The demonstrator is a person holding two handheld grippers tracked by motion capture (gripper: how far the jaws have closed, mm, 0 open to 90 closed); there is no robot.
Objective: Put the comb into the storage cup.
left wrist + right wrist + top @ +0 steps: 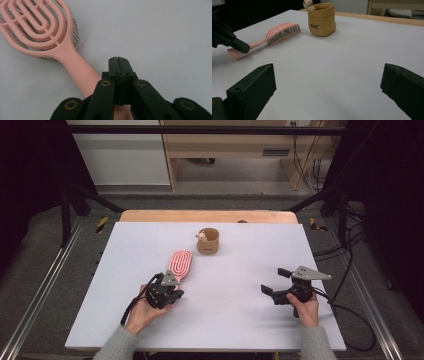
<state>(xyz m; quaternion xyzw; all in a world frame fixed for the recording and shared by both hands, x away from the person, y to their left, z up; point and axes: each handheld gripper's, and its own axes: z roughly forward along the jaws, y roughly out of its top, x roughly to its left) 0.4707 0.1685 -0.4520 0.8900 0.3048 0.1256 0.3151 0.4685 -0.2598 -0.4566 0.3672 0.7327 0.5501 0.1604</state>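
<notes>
Pink hairbrush (pixel 180 265) lay flat on the white desk (pixel 235 320), left of centre, head pointing away from the person, bristles down, handle toward the left tool (pixel 171 293). In the left gripper view the left tool's jaws were clenched together, nothing between their tips, held just over the end of the brush handle (pixel 82 75); could not tell whether they touched it. Right tool (pixel 276 282) sat well apart on the right side of the desk, jaws spread wide, released, holding nothing. Small tan pouch-like pot (pixel 208 241) stood upright near the far middle of the desk, just beyond the brush head, not touching it. A small pale round-headed figure (pixel 307 3) poked out at its rim; the rest of the pot's inside was hidden.
</notes>
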